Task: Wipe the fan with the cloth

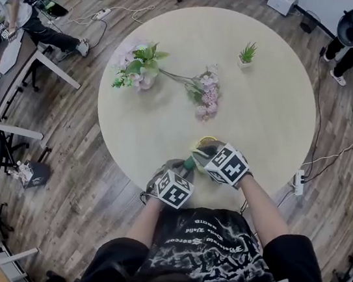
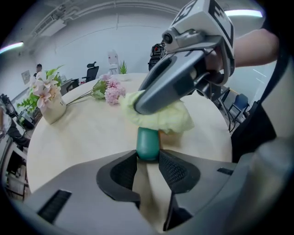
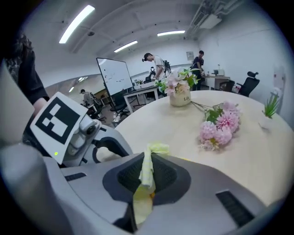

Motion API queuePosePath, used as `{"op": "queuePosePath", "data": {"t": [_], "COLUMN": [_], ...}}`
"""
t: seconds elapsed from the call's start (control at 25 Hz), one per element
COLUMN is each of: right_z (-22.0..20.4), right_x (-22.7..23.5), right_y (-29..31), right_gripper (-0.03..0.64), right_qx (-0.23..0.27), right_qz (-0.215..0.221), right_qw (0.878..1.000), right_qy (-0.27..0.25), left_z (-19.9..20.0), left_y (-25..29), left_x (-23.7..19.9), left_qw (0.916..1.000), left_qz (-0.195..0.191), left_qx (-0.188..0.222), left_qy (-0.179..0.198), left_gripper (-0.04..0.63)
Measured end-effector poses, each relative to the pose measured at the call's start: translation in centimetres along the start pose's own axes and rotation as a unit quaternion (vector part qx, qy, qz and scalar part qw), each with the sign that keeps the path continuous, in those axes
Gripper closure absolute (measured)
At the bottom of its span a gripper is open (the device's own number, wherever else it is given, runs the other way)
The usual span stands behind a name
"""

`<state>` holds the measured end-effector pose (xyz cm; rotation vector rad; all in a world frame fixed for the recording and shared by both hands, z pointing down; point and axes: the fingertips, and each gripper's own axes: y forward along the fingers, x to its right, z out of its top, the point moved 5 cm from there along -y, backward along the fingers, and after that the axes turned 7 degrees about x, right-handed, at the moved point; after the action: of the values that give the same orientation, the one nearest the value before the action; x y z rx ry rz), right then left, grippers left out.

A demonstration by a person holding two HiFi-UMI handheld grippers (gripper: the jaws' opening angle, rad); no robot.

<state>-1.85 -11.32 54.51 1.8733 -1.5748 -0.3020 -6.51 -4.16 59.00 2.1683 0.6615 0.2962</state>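
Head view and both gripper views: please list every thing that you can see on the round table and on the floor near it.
table: one, pale wood, round, middle of the room.
vase of flowers: one, pink and white with green leaves, far left part of the table.
loose flowers: one bunch, pink, lying right of the vase.
potted plant: one, green in a white pot, far side of the table.
fan: one, green handle shows, near edge, top under the cloth.
cloth: one, yellow-green, over the fan.
power strips: two, white, on the floor.
left gripper: one, grey, shut on the fan's handle.
right gripper: one, grey, shut on the cloth.
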Motion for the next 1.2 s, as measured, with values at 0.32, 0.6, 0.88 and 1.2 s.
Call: {"op": "queuePosePath", "data": {"t": [0.32,0.6,0.88,1.2], "right_z": [1.0,0.5,-1.5,-3.3], "right_x": [4.1,5.3,3.5,-0.5], "right_y": [-0.8,-3.3,-4.6,-3.1], "right_gripper": [0.575,0.577,0.577,0.577], "right_qx": [0.025,0.025,0.025,0.056], "right_qz": [-0.117,-0.162,-0.159,-0.112], "right_qw": [0.991,0.981,0.982,0.992], "right_qy": [-0.051,-0.105,-0.097,-0.002], "left_z": [0.0,0.0,0.0,-0.1], "left_y": [0.1,0.0,0.3,0.3], "left_x": [0.0,-0.1,-0.3,-0.2], "left_qw": [0.9994,0.9986,0.9983,0.9985], "left_qz": [0.011,0.015,0.018,0.023], "left_qx": [0.001,0.001,-0.007,-0.011], "left_qy": [-0.033,-0.051,-0.054,-0.047], "left_gripper": [0.428,0.428,0.427,0.428]}}
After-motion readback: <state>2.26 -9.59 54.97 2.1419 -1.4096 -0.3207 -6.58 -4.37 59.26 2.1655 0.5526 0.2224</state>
